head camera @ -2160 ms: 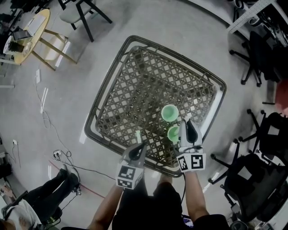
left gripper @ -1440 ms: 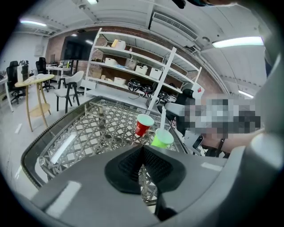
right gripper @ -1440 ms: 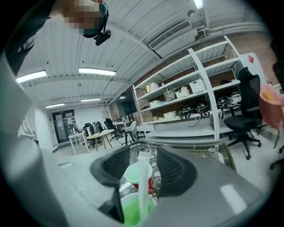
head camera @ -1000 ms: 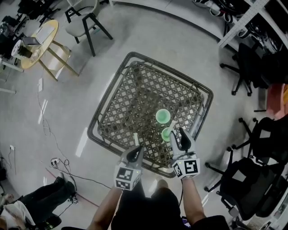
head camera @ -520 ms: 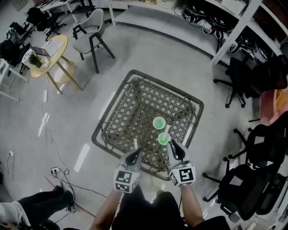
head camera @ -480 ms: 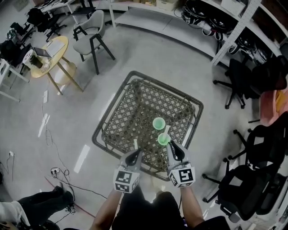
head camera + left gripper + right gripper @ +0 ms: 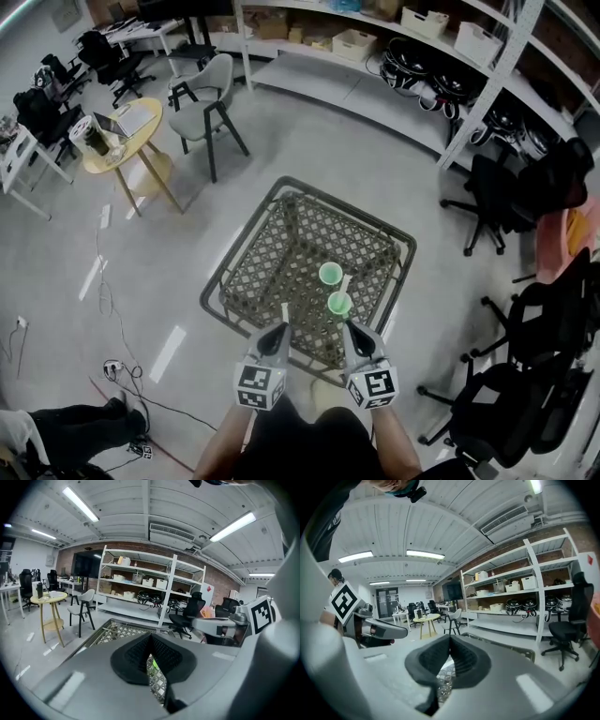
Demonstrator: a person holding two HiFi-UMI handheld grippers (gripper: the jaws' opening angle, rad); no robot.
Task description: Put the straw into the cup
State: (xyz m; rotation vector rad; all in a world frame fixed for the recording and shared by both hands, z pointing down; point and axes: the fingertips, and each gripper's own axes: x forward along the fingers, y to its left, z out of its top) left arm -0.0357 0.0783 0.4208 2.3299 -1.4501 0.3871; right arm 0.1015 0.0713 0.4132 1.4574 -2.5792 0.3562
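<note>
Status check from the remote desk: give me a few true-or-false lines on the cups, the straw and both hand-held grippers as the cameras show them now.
1. A nearer cup and a farther cup, both green, stand on the lattice table. True.
2. The right hand-held gripper is wide open. False: its jaws have just closed, with nothing between them.
3. A white straw stands in the nearer cup. True.
4. The left hand-held gripper holds a cup. False: its jaws are together and empty.
5. The cups sit on a round yellow table. False: the round yellow table stands far off to the left, and the cups are on the lattice table.
</note>
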